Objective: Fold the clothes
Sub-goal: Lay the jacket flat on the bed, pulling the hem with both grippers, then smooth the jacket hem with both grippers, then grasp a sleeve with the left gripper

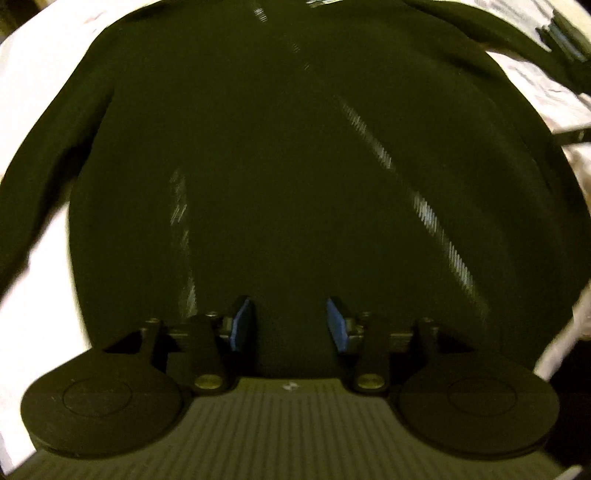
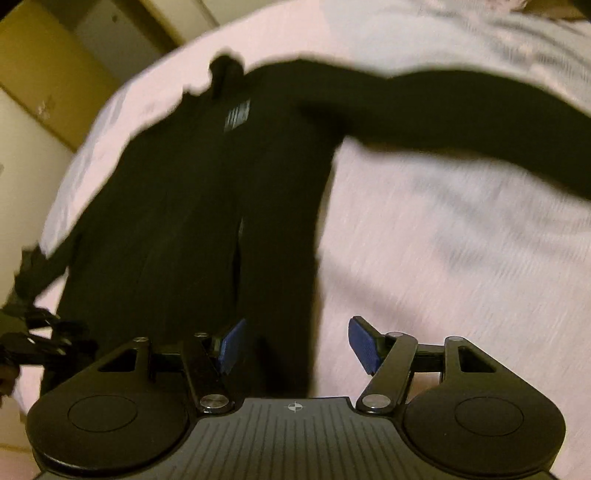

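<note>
A black long-sleeved garment [image 1: 280, 155] lies spread on a white bed and fills most of the left wrist view. My left gripper [image 1: 290, 319] hangs open over its lower hem, blue pads apart, nothing between them. In the right wrist view the same garment [image 2: 221, 192] stretches away, one sleeve [image 2: 461, 114] reaching out to the right, a small white label [image 2: 237, 115] near the collar. My right gripper [image 2: 297, 345] is open above the garment's near right edge, holding nothing. The left gripper [image 2: 44, 336] shows at the far left of that view.
The white bedsheet [image 2: 461, 258] spreads to the right of the garment and shows at both sides [image 1: 40, 62] in the left wrist view. Beyond the bed's left edge stands a yellow-beige wall with panels [image 2: 40, 74]. Some striped fabric [image 1: 565, 33] lies at the upper right.
</note>
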{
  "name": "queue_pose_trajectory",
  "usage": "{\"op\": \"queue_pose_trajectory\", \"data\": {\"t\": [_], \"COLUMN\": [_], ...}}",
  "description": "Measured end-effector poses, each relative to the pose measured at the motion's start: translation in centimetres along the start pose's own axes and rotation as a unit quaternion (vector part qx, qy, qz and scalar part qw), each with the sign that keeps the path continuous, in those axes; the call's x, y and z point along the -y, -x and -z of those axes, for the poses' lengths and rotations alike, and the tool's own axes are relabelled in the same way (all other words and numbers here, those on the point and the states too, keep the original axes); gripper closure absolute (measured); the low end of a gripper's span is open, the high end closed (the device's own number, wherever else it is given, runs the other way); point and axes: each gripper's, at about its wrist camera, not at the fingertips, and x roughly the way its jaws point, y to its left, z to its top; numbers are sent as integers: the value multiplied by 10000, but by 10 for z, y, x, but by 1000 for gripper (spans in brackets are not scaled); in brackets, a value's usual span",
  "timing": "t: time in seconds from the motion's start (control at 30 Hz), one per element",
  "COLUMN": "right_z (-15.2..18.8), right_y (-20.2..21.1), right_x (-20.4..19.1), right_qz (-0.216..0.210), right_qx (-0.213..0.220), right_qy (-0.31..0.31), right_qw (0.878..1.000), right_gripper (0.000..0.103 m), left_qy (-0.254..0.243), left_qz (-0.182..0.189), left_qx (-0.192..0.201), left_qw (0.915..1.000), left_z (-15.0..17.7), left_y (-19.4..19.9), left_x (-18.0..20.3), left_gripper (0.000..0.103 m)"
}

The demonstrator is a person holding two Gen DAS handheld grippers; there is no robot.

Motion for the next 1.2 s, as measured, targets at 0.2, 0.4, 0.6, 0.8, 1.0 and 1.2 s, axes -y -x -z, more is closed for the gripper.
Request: {"op": "queue_pose_trajectory", "data": {"t": [0.2,0.4,0.6,0.8,1.0,1.2], "right_z": [65,109,115,116,114,120], "right_y": [-6,-6,-5,-7,-1,-8], "right_x": [-37,-62,-72,-68,-72,-59], "right_qz": [523,875,1027,730,809,907], "right_qx": [-561,-620,-607,-676,-934,-1224], "right_qy": [-440,-1161,-1232,-1274,-883,-1116], "right_qw": [9961,9874,9852,9868,9884,9820], "right_gripper": [38,38,38,42,99,99], "left_qy": [405,1220,1840,1860,1315,1478], "left_qz": [144,593,921,1064,900,704], "left_qx": [216,172,-25,-1,44,-248], "left_qw": [9988,9906,9786,9768,9872,9862], "left_z": [76,126,144,144,141,131], "left_y": [41,52,38,42,67,65], "left_x": [-48,-80,-85,-81,-75,-72], "left_gripper": [62,62,62,95,100,99]}}
